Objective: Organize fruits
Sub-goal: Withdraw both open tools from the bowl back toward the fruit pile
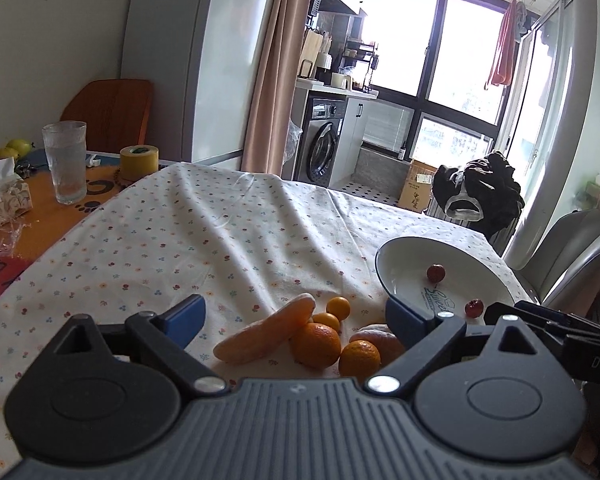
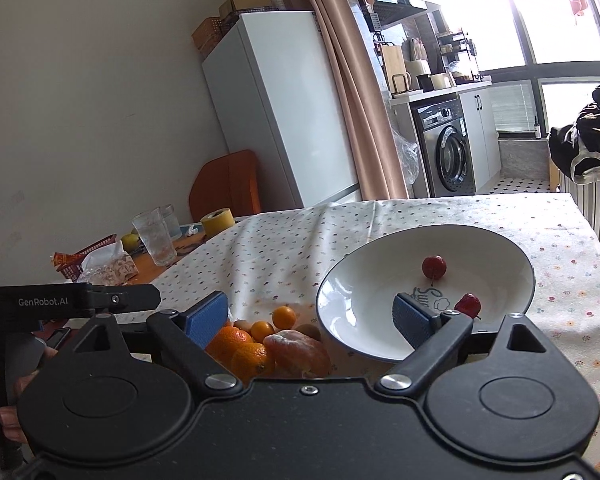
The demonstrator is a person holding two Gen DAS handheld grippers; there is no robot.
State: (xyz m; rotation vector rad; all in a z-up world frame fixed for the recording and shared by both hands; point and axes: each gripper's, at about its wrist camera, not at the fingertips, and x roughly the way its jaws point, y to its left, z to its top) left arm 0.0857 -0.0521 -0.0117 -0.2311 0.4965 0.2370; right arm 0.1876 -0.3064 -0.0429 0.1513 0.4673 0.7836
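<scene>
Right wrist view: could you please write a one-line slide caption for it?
Open right gripper above a pile of oranges beside a white bowl holding two red fruits.

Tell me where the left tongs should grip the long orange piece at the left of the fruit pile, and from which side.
Grip the long orange piece across its narrow middle, coming from above on its open left side. It lies flat on the tablecloth, slanting toward the plate, with oranges crowding its right end. The left tongs are open wide enough, I judge.
</scene>
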